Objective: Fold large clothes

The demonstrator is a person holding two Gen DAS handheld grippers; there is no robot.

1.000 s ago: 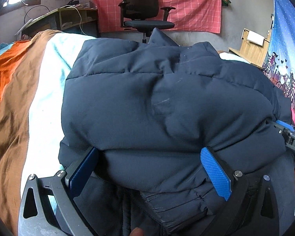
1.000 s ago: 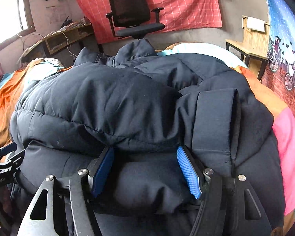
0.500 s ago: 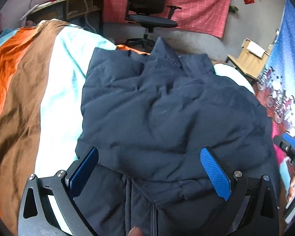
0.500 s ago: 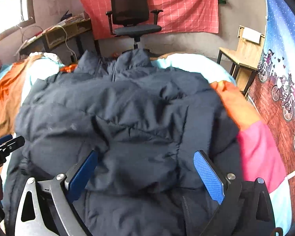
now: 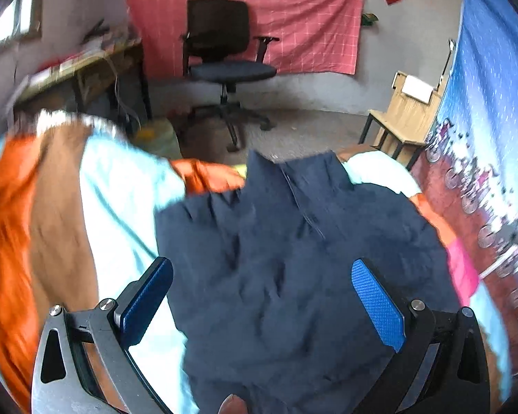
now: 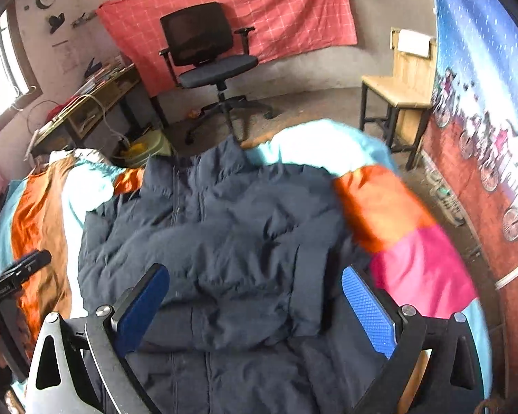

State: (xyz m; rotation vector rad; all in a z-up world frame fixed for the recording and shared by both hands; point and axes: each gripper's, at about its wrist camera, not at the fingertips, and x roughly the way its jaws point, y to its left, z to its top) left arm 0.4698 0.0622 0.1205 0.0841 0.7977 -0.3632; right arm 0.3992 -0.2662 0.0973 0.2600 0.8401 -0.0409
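The right gripper has its blue-padded fingers spread wide, having just been opening, with nothing pinched; the dark navy puffer jacket lies below the gap, clear of the pads. The left gripper is likewise spread wide above the jacket, its pads free of the fabric. The jacket lies folded over itself on the striped bedspread of orange, brown, pale blue and pink, collar toward the far end. Past the jacket's collar stands a black office chair before a red checked cloth. In the right wrist view the left gripper's body sits left of the jacket, bearing small white lettering too small to read
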